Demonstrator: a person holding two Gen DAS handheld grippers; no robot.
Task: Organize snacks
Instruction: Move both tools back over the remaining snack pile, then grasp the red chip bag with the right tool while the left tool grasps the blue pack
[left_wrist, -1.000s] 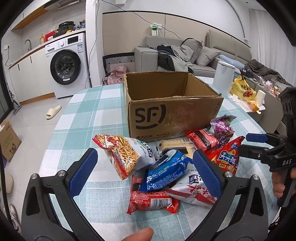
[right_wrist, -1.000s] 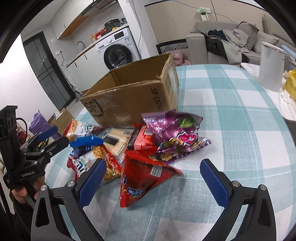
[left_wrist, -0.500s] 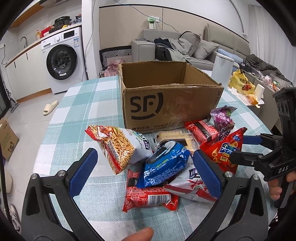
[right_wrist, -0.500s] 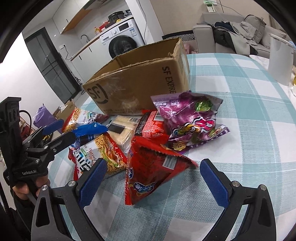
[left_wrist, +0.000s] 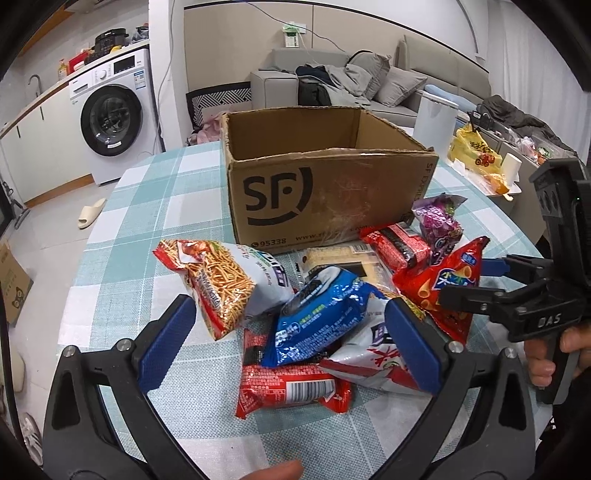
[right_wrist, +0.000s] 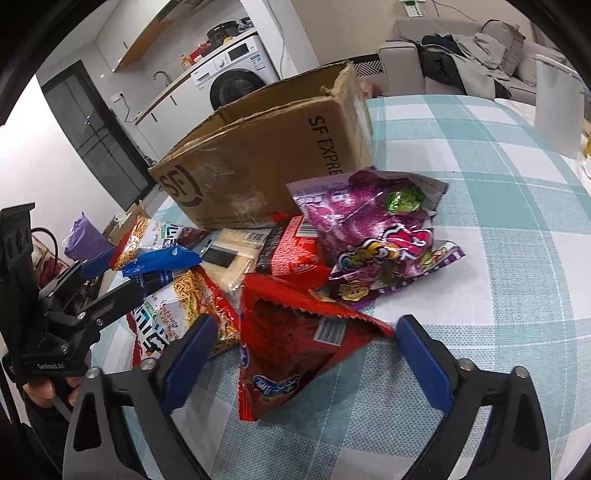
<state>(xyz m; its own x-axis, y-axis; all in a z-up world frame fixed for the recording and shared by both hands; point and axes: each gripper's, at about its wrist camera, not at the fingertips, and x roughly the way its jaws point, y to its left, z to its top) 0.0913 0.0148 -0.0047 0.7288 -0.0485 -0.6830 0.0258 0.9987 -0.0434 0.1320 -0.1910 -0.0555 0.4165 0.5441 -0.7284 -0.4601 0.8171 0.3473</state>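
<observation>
A pile of snack packets lies on the checked tablecloth in front of an open, empty SF cardboard box (left_wrist: 325, 192) (right_wrist: 258, 155). My left gripper (left_wrist: 288, 332) is open, its jaws on either side of a blue packet (left_wrist: 317, 321) above a red packet (left_wrist: 291, 387). A noodle-snack bag (left_wrist: 221, 280) lies to the left. My right gripper (right_wrist: 303, 354) is open around a red triangular chip bag (right_wrist: 295, 354) (left_wrist: 447, 284). A purple candy bag (right_wrist: 376, 236) lies beyond it.
A white bin (right_wrist: 557, 110) stands at the table's far right. A yellow bag (left_wrist: 476, 151) and clutter lie on a side surface. A washing machine (left_wrist: 114, 118) and a sofa (left_wrist: 351, 81) stand behind the table.
Both grippers have moved forward and lower toward the pile. The right gripper's jaws now flank the red chip bag; the left's flank the blue packet. Both stay open.
</observation>
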